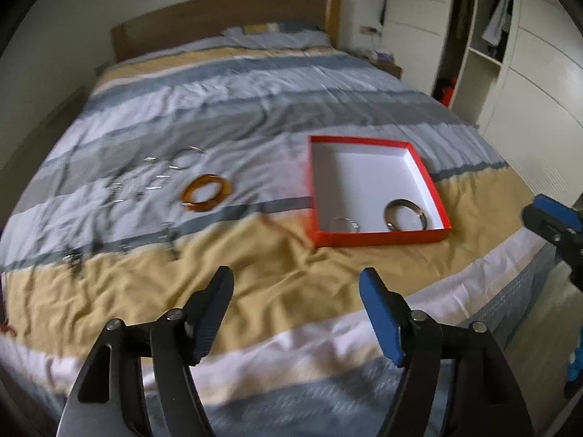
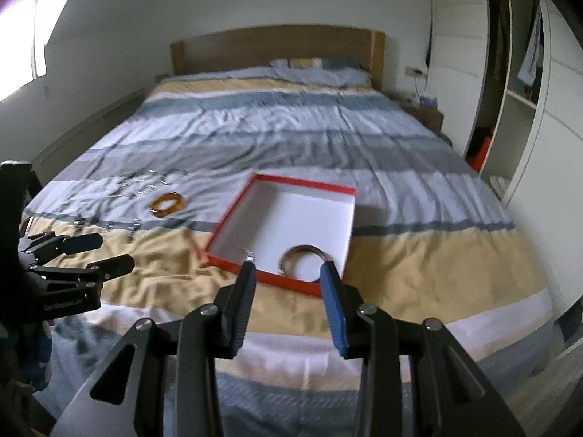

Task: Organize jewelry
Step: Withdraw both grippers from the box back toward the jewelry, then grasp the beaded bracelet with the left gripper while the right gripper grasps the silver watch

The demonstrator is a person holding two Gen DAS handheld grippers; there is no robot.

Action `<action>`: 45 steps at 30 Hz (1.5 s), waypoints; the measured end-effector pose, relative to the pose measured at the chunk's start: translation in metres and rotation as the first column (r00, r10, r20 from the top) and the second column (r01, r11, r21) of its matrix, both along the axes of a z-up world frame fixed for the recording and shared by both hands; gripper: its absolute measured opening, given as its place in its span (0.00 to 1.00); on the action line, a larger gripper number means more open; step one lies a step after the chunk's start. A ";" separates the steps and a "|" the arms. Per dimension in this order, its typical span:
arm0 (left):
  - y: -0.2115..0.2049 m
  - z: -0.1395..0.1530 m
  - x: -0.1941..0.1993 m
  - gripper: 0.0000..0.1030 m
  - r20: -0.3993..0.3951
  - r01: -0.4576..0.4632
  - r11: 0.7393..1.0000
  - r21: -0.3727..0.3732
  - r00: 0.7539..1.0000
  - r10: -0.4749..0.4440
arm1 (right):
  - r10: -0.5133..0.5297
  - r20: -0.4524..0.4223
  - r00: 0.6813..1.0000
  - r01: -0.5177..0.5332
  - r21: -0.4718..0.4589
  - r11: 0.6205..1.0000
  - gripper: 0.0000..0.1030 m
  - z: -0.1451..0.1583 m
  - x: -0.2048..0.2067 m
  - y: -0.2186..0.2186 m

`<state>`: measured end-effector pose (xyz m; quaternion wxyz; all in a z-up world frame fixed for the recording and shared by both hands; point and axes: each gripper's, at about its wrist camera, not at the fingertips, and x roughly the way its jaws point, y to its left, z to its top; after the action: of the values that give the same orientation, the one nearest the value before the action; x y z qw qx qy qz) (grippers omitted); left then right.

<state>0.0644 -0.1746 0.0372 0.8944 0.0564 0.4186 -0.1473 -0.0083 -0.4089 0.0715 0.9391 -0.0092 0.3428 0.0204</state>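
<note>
On the striped bed point(image 1: 255, 109), small silvery pieces point(image 1: 156, 178) lie scattered at the left, too blurred to name. Right of them lies an amber bangle point(image 1: 206, 193), then a red box point(image 1: 379, 236) holding two silver bangles point(image 1: 405, 215). Only the right wrist view shows a window point(image 2: 22, 43). The left claw point(image 1: 296, 284) gapes wide, holding nothing. The right claw point(image 2: 288, 273) stands partly open, also holding nothing, above the bed.
</note>
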 end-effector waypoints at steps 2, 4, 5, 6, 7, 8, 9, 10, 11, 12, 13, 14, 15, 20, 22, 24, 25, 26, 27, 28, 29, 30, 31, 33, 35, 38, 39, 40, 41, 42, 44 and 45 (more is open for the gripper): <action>0.019 0.013 -0.015 0.70 0.023 -0.022 1.000 -0.008 0.999 0.022 | 0.011 0.024 1.000 -0.011 -0.007 1.000 0.34 0.014 -0.015 0.013; 0.037 0.023 -0.030 0.73 0.051 -0.049 0.999 -0.012 0.998 0.049 | 0.021 0.052 0.998 -0.020 -0.011 1.000 0.34 0.027 -0.029 0.027; 0.050 0.028 -0.038 0.74 0.064 -0.066 0.998 -0.018 0.996 0.067 | 0.026 0.064 0.998 -0.026 -0.005 1.000 0.34 0.033 -0.035 0.033; 0.060 0.032 -0.044 0.76 0.073 -0.081 0.996 -0.023 0.994 0.082 | 0.033 0.076 0.997 -0.033 0.002 0.999 0.34 0.038 -0.041 0.040; 0.072 0.035 -0.051 0.77 0.082 -0.099 0.995 -0.024 0.991 0.101 | 0.041 0.090 0.995 -0.042 0.008 0.999 0.34 0.044 -0.047 0.047; 0.087 0.039 -0.059 0.78 0.092 -0.125 0.992 -0.021 0.988 0.126 | 0.051 0.101 0.994 -0.052 0.011 0.999 0.34 0.048 -0.051 0.054; 0.096 0.041 -0.063 0.78 0.097 -0.140 0.990 -0.019 0.985 0.141 | 0.063 0.111 0.992 -0.065 0.015 0.998 0.34 0.051 -0.056 0.061; 0.109 0.042 -0.068 0.78 0.103 -0.160 0.987 -0.018 0.982 0.161 | 0.078 0.119 0.990 -0.081 0.019 0.997 0.34 0.055 -0.060 0.069; 0.124 0.043 -0.073 0.78 0.107 -0.182 0.983 -0.020 0.977 0.183 | 0.088 0.125 0.988 -0.092 0.021 0.996 0.34 0.056 -0.062 0.075; 0.137 0.043 -0.077 0.78 0.111 -0.204 0.979 -0.022 0.973 0.205 | 0.099 0.129 0.987 -0.103 0.022 0.994 0.34 0.058 -0.063 0.081; 0.147 0.043 -0.079 0.78 0.118 -0.222 0.975 -0.023 0.968 0.223 | 0.113 0.133 0.985 -0.117 0.023 0.993 0.34 0.059 -0.064 0.088; 0.161 0.044 -0.083 0.78 0.132 -0.249 0.968 -0.020 0.959 0.250 | 0.124 0.136 0.983 -0.129 0.026 0.991 0.34 0.059 -0.066 0.094; 0.170 0.044 -0.085 0.78 0.143 -0.270 0.963 -0.018 0.952 0.270 | 0.134 0.138 0.981 -0.139 0.027 0.990 0.34 0.059 -0.065 0.099; 0.224 0.039 -0.085 0.78 0.150 -0.369 0.928 -0.056 0.915 0.374 | 0.193 0.131 0.972 -0.199 0.032 0.979 0.34 0.051 -0.055 0.121; 0.239 0.033 -0.082 0.78 0.133 -0.396 0.916 -0.062 0.907 0.401 | 0.213 0.120 0.970 -0.220 0.046 0.974 0.34 0.043 -0.045 0.127; 0.251 0.024 -0.078 0.78 0.122 -0.421 0.905 -0.058 0.897 0.425 | 0.232 0.114 0.966 -0.241 0.070 0.968 0.34 0.034 -0.034 0.133; 0.255 0.021 -0.076 0.78 0.122 -0.428 0.902 -0.053 0.894 0.432 | 0.243 0.108 0.964 -0.253 0.087 0.964 0.34 0.027 -0.025 0.137; 0.258 0.016 -0.073 0.78 0.122 -0.436 0.899 -0.047 0.891 0.438 | 0.249 0.103 0.963 -0.259 0.094 0.961 0.34 0.022 -0.019 0.141; 0.261 0.012 -0.069 0.78 0.122 -0.444 0.895 -0.042 0.887 0.445 | 0.258 0.092 0.962 -0.267 0.101 0.958 0.34 0.013 -0.008 0.147; 0.264 0.007 -0.064 0.78 0.124 -0.456 0.889 -0.036 0.881 0.457 | 0.267 0.084 0.960 -0.275 0.107 0.956 0.34 0.006 0.002 0.152; 0.266 0.003 -0.059 0.78 0.123 -0.466 0.884 -0.034 0.876 0.467 | 0.276 0.077 0.958 -0.284 0.113 0.952 0.34 -0.001 0.011 0.156; 0.269 -0.003 -0.051 0.78 0.121 -0.483 0.875 -0.033 0.867 0.483 | 0.289 0.067 0.955 -0.295 0.121 0.948 0.34 -0.009 0.021 0.161; 0.273 -0.007 -0.044 0.78 0.118 -0.496 0.868 -0.034 0.860 0.496 | 0.301 0.055 0.952 -0.306 0.131 0.943 0.34 -0.019 0.032 0.167; 0.280 -0.020 -0.023 0.79 0.100 -0.522 0.852 -0.040 0.846 0.523 | 0.317 0.032 0.948 -0.318 0.139 0.938 0.34 -0.039 0.053 0.177; 0.286 -0.035 0.002 0.79 0.083 -0.541 0.840 -0.047 0.836 0.543 | 0.337 0.003 0.942 -0.334 0.143 0.932 0.34 -0.061 0.079 0.188; 0.292 -0.058 0.042 0.79 0.075 -0.566 0.822 -0.054 0.819 0.569 | 0.371 -0.026 0.928 -0.362 0.169 0.917 0.33 -0.093 0.123 0.206; 0.292 -0.062 0.052 0.79 0.077 -0.571 0.819 -0.053 0.815 0.574 | 0.386 -0.033 0.922 -0.375 0.177 0.910 0.33 -0.103 0.138 0.214; 0.293 -0.069 0.067 0.79 0.080 -0.577 0.815 -0.051 0.811 0.579 | 0.398 -0.038 0.916 -0.385 0.182 0.905 0.33 -0.110 0.149 0.220; 0.295 -0.074 0.077 0.79 0.081 -0.580 0.813 -0.050 0.809 0.582 | 0.410 -0.046 0.911 -0.395 0.188 0.899 0.33 -0.117 0.161 0.227; 0.295 -0.079 0.088 0.79 0.078 -0.585 0.810 -0.046 0.806 0.586 | 0.420 -0.056 0.906 -0.403 0.194 0.894 0.33 -0.125 0.173 0.234; 0.298 -0.089 0.110 0.79 0.056 -0.598 0.801 -0.043 0.799 0.599 | 0.436 -0.090 0.895 -0.410 0.215 0.886 0.33 -0.140 0.194 0.248; 0.300 -0.092 0.116 0.79 0.046 -0.602 0.797 -0.046 0.796 0.603 | 0.442 -0.108 0.891 -0.412 0.222 0.884 0.33 -0.146 0.201 0.252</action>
<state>0.1809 0.1249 -0.0553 0.9072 -0.0883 0.3866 0.1403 0.1925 -0.1566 -0.0749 0.8781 0.0083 0.4009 0.2609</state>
